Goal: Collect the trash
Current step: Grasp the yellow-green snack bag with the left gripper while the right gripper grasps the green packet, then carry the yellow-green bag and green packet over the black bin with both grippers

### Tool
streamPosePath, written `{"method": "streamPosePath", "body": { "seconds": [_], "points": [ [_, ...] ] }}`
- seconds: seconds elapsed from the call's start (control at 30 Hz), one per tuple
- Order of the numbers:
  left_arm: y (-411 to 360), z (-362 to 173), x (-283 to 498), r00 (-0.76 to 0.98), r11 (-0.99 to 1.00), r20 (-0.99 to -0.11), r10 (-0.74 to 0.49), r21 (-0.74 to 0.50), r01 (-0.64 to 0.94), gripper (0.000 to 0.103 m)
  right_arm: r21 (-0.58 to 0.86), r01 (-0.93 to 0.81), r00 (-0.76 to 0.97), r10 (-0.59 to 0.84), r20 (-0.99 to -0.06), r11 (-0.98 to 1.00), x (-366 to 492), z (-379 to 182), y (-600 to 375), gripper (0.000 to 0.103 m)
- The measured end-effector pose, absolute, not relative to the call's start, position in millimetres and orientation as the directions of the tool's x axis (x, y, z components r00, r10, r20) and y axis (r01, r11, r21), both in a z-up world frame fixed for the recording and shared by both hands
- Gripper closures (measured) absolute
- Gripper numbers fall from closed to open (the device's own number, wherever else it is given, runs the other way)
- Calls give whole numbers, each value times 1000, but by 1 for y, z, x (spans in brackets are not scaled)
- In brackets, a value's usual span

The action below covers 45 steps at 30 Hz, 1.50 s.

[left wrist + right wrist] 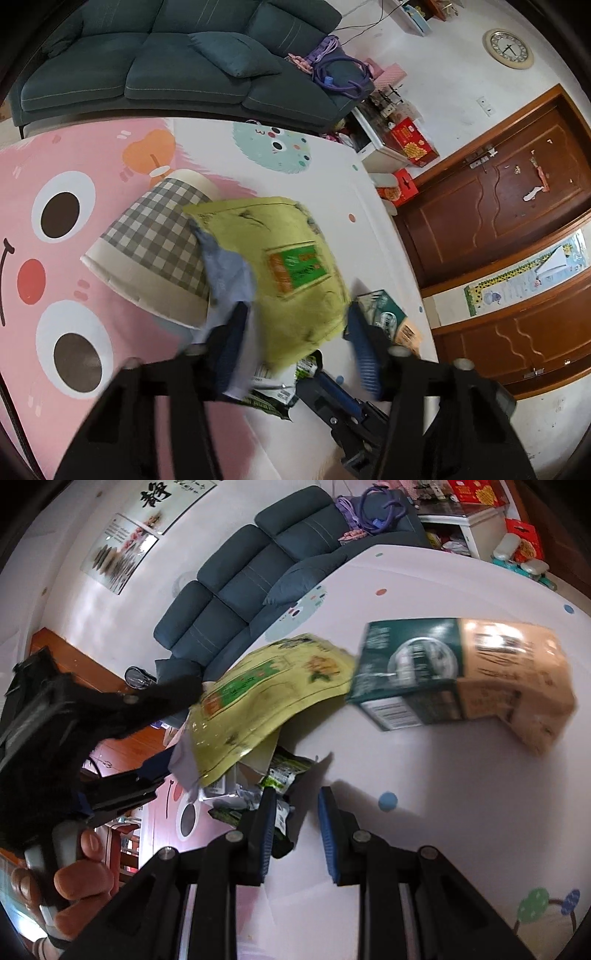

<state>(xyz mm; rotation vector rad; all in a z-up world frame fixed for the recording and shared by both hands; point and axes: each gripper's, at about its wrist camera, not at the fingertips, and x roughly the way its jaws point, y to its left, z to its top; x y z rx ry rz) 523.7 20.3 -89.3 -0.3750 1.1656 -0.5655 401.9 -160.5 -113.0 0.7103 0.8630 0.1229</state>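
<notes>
**Yellow bag sits in the left jaws, basket just beyond**

Pink cartoon mat (55, 177) covers the floor, with a sofa (166, 59) behind. Left gripper (295, 347) has its jaws partly closed around the yellow bag (291, 258) and a blue scrap (229, 280); whether the pads press on them I cannot tell. The bag's long axis runs forward from the jaws. A checked basket (155, 251) lies on its side just left of them. Right gripper (297, 834) stands part open with nothing clearly gripped; a green wrapper (280, 775) lies at its left finger, a box (461, 675) ahead-right. I judge the left hand nearer the basket.
</notes>
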Motion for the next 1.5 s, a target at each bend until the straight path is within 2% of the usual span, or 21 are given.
{"method": "streamPosePath", "body": {
  "seconds": [0.07,0.13,0.17,0.2,0.27,0.33,0.53,0.9,1.13,1.5],
  "points": [
    [16,-92,526,280,814,-765,-580,-537,219,76,608,161,659,374,-653,777,404,-112,-158,80],
    [12,-93,527,285,823,-773,-567,-523,221,82,595,152,657,369,-657,789,406,-112,-156,80],
    [10,-93,527,289,828,-776,-560,-515,223,88,583,145,657,363,-661,799,407,-111,-154,80],
    [8,-93,528,291,829,-777,-559,-512,225,91,576,140,656,360,-663,806,408,-110,-153,80],
    [5,-91,527,303,829,-771,-560,-513,225,97,573,126,651,369,-664,810,409,-111,-150,89],
    [5,-88,525,327,836,-769,-549,-499,228,99,581,115,656,377,-653,806,408,-111,-150,92],
    [11,-64,510,389,834,-738,-551,-491,250,101,615,91,673,407,-618,783,392,-104,-154,99],
    [30,-9,443,395,816,-716,-575,-466,343,102,635,77,691,418,-590,768,315,-68,-167,100],
    [41,12,369,358,814,-744,-564,-428,392,102,611,96,705,379,-599,786,225,-40,-171,100],
    [66,0,223,237,786,-789,-567,-433,441,101,595,203,736,280,-616,778,63,-25,-185,100]
  ]
}}
